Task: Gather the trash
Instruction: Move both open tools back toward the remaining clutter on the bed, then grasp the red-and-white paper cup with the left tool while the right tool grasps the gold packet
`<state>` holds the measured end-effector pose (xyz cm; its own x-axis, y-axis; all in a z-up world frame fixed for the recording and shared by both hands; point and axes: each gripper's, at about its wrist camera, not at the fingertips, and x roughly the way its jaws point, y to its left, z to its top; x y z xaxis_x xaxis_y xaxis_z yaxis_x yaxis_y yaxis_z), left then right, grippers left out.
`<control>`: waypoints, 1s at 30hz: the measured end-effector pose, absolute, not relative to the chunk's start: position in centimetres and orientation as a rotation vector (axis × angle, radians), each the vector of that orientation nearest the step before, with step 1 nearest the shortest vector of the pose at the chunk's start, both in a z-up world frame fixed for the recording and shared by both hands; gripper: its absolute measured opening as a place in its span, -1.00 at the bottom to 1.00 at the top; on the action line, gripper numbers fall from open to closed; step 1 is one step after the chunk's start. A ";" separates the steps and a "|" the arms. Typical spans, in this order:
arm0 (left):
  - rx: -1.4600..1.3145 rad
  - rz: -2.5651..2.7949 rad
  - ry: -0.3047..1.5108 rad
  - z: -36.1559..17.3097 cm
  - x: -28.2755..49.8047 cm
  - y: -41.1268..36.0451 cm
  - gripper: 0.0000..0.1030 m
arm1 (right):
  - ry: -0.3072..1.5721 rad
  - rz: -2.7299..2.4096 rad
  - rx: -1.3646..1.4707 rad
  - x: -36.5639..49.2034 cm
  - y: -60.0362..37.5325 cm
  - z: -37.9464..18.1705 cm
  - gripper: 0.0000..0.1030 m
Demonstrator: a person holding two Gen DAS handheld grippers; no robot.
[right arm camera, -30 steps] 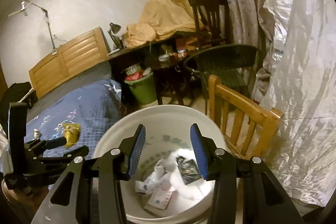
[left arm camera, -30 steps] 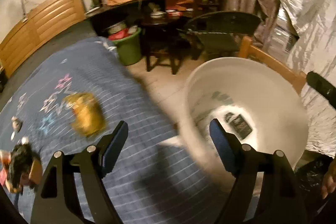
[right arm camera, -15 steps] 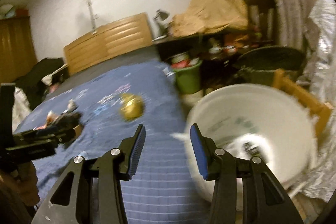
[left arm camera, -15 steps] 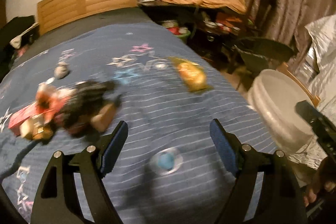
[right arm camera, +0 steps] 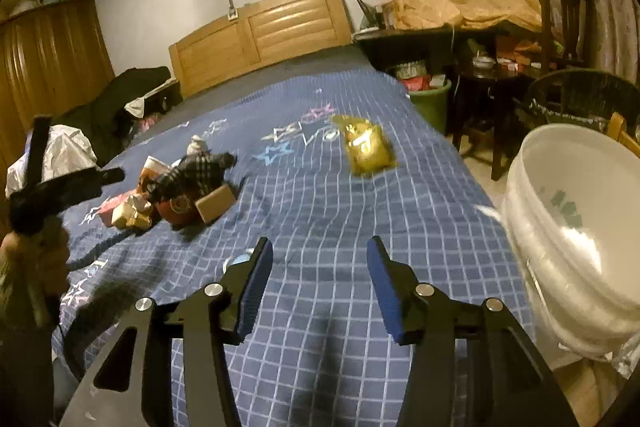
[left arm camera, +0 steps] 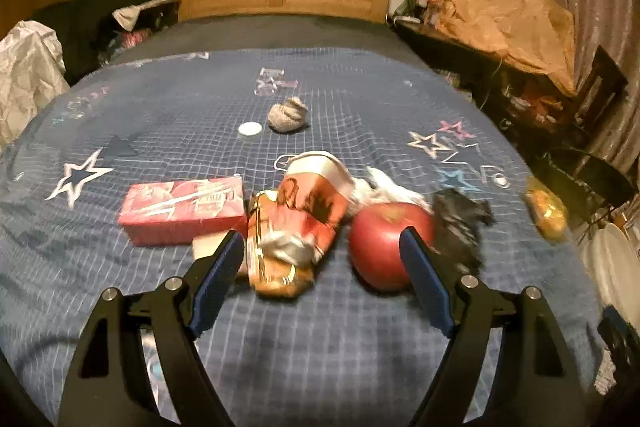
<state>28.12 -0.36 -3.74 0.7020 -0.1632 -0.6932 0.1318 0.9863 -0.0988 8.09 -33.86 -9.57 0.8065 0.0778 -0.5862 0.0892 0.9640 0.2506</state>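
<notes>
The crushed paper cup (left arm camera: 308, 215) was seen lying just ahead of the left gripper (left arm camera: 322, 259), between its wide-open, empty fingers, long axis pointing away. The right gripper (right arm camera: 316, 275), whose empty fingers had just been opening, was farther off, nearer the gold wrapper (right arm camera: 366, 147).

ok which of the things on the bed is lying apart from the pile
The gold foil wrapper, alone near the bed's right edge by the white bucket; the red apple, paper cup and pink box cluster together.

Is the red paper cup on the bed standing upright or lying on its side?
Lying on its side: the red paper cup rests along the blanket, rim facing away.
</notes>
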 end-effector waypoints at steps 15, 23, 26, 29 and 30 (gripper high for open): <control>-0.090 -0.148 0.718 -2.6 28.8 1.2 -0.36 | 0.650 -0.017 0.289 7.4 -35.4 -10.1 0.00; -0.102 -0.123 0.686 -0.4 20.7 6.4 -0.36 | 0.638 0.062 0.248 8.6 -32.4 -9.0 0.00; -0.109 -0.113 0.767 -2.6 19.0 7.2 -0.36 | 0.636 0.101 0.220 9.5 -30.6 -8.5 0.00; -0.149 -0.117 0.848 -5.1 17.9 8.0 -0.36 | 0.635 0.137 0.196 10.4 -28.8 -8.0 0.00; -0.156 -0.117 0.873 -5.9 17.7 8.0 -0.36 | 0.634 0.151 0.190 10.8 -28.2 -7.8 0.00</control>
